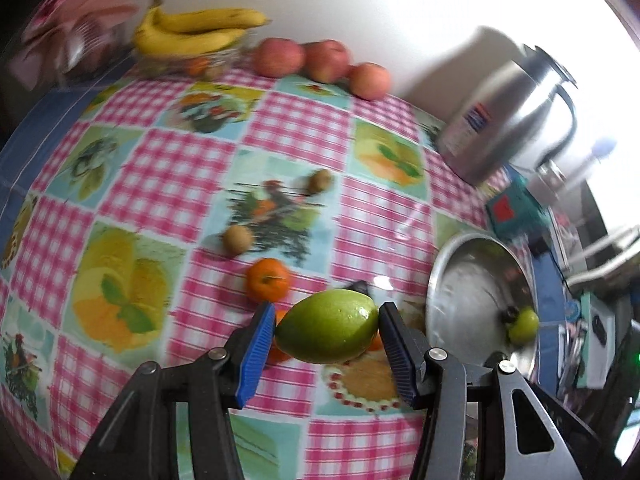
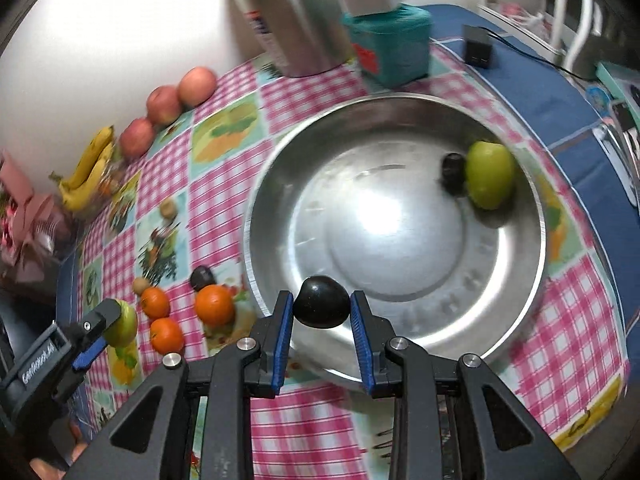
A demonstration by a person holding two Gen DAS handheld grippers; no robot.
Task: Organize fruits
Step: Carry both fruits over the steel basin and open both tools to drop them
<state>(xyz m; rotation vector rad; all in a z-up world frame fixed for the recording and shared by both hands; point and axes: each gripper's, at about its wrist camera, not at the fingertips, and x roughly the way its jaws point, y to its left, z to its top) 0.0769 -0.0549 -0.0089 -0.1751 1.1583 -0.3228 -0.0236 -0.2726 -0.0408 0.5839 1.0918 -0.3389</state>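
Blue-padded fingers (image 1: 256, 352) of the left gripper (image 1: 327, 330) are clamped on a green mango (image 1: 328, 326), one pad on each end, holding it clear above the checked surface (image 1: 168, 168), just beside the steel bowl (image 1: 444, 280). Right gripper (image 2: 322, 307) fingers (image 2: 282, 332) stand nearly together, pinching a dark plum (image 2: 322, 307) over the bowl's near rim. Inside the bowl, against its far wall, lie a second green mango (image 2: 490, 176) and another dark plum (image 2: 454, 168), touching each other. On the surface beside the bowl sit three oranges (image 2: 214, 304), a dark plum (image 2: 202, 278) and small brown fruits (image 1: 237, 240). Apples (image 1: 326, 60) and bananas (image 1: 196, 32) line the far edge by the wall.
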